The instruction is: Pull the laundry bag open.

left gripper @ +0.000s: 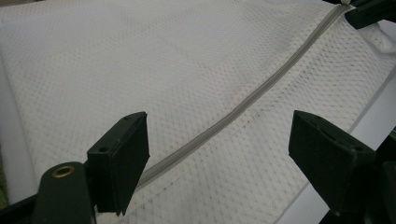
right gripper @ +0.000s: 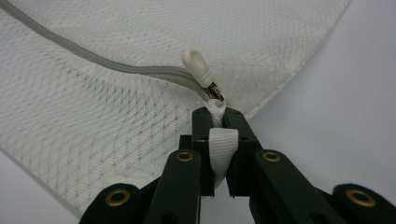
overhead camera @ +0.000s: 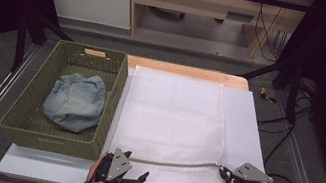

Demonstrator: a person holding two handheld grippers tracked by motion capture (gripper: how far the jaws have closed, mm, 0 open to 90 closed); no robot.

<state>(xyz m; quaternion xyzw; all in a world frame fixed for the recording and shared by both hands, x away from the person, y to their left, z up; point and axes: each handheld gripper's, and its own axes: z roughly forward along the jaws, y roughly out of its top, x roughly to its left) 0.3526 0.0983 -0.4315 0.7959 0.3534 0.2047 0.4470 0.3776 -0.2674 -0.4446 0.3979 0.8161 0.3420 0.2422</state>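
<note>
A white mesh laundry bag (overhead camera: 171,118) lies flat on a white board (overhead camera: 248,127). A grey zipper (overhead camera: 174,162) runs along the bag's near edge. My right gripper (overhead camera: 223,172) is at the zipper's right end. In the right gripper view the right gripper (right gripper: 217,116) is shut on a white fabric tab (right gripper: 220,149) at the bag's corner, just below the cream zipper pull (right gripper: 196,63). My left gripper (overhead camera: 137,166) stands open at the zipper's left end. In the left gripper view its jaws (left gripper: 219,126) straddle the zipper (left gripper: 261,88) without touching it.
A green woven basket (overhead camera: 115,93) stands left of the board and holds a crumpled light-blue denim garment (overhead camera: 75,101). The wooden table edge (overhead camera: 185,70) shows beyond the board. Metal rails run along both sides of the table.
</note>
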